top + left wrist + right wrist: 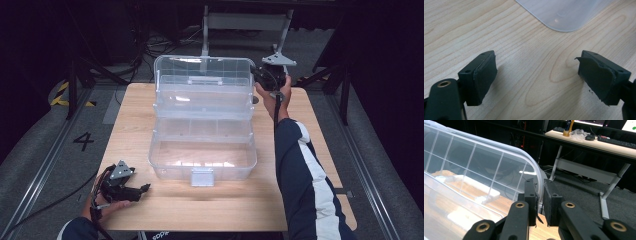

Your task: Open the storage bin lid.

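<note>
A clear plastic storage box (202,162) stands open in the middle of the wooden table (305,130). Its gridded lid (202,75) is tilted up at the back. My right gripper (258,77) is at the lid's right edge, shut on the lid's rim. In the right gripper view the rim of the lid (474,160) runs down between the nearly touching pads of the right gripper (540,202). My left gripper (145,189) rests low over the table's front left, open and holding nothing. In the left gripper view the left gripper (536,75) has bare wood between its jaws and the box corner (564,12) lies ahead.
Inside the box a divided clear tray (202,129) sits above the lower compartment. A latch (202,176) hangs at the box's front. Beyond the table are a dark floor, cables and a metal frame (245,22). A desk (594,142) with a keyboard stands behind.
</note>
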Demonstrator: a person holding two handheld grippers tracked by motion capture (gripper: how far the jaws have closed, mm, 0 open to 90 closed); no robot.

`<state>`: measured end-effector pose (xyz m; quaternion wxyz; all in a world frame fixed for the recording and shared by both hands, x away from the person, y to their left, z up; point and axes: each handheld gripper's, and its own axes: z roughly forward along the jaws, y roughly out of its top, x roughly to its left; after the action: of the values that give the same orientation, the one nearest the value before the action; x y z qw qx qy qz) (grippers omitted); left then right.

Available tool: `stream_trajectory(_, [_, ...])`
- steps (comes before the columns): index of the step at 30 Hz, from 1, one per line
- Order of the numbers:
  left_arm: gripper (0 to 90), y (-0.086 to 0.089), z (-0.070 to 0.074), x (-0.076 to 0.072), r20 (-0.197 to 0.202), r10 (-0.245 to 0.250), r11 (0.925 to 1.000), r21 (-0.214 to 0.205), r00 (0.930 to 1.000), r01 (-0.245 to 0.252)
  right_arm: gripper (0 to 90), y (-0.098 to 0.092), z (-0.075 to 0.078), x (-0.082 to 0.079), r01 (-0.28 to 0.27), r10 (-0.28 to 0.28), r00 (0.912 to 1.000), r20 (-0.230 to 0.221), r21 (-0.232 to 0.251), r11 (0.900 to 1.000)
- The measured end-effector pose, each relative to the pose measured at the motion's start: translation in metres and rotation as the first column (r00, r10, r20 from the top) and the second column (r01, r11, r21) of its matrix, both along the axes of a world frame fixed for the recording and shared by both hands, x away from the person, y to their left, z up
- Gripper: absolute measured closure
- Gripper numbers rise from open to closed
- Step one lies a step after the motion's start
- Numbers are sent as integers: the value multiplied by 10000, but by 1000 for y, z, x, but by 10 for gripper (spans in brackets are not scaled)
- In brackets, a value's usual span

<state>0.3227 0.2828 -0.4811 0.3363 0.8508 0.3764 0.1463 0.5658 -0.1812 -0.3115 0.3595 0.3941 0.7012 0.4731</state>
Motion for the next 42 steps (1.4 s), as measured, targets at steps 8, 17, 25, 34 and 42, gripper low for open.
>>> stream_trajectory(8, [157,-1,0,0,-64,122,9999,-35,9999,-122,824,0,-3,9,-1,-1,9998,-216,-61,10000])
stream_trajectory(17, [153,-5,0,7,-53,74,10000,-16,10000,-74,820,1,-9,22,28,-39,9987,-505,-203,9998])
stream_trajectory(25, [154,-5,0,9,-8,14,10000,-28,10000,-14,813,0,-13,31,-148,118,9975,-697,-420,9990])
stream_trajectory(34, [155,-4,0,9,1,16,10000,-28,10000,-16,810,0,-19,38,-97,54,9961,-885,-477,9988])
stream_trajectory(42, [155,-4,0,9,-34,-1,10000,-53,10000,1,809,1,-28,44,3,-42,9965,-837,-463,9989])
